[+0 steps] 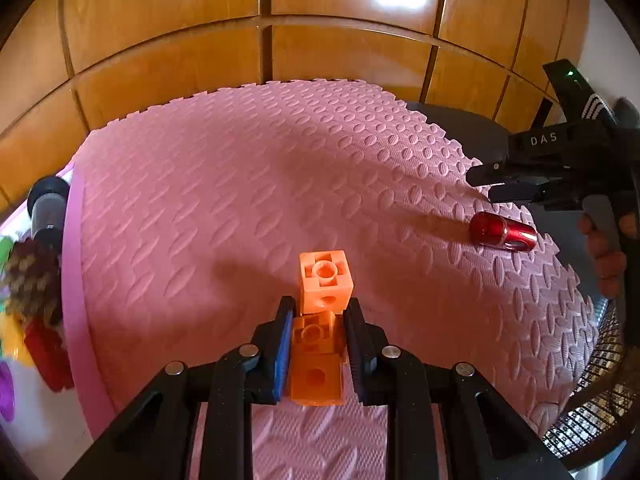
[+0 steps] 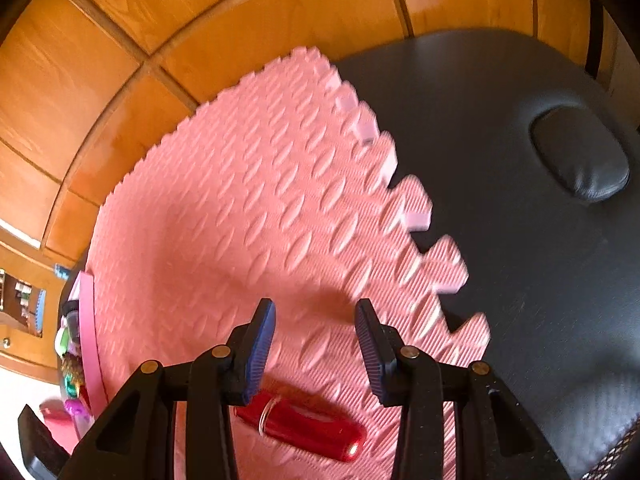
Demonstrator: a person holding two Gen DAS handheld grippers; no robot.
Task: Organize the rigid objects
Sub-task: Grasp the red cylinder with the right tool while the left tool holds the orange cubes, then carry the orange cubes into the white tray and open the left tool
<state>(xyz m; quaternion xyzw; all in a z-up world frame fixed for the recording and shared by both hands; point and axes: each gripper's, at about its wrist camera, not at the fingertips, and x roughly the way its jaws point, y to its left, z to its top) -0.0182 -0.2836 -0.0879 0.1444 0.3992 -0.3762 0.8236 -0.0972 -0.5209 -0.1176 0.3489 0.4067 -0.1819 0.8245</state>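
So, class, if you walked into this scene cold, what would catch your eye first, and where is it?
First the bright orange plastic interlocking cubes, clamped in the left gripper low in the middle of the pink textured foam mat. Next the shiny red metal cylinder lying on the mat near its toothed right edge, under the right gripper, whose jaws stand apart with nothing between them.

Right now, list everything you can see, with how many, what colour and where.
block: two joined, orange, clamped between the left gripper's pads over the mat
flashlight: one, red, lying on the mat near its right edge
mat: one, pink foam, on the padded table
padded table: one, dark, under the mat
clutter: several mixed-colour items, left of the mat, too blurred to name
wood panels: brown, behind
left gripper: shut on the block
right gripper: open, above the flashlight
hand: holding the right gripper's handle
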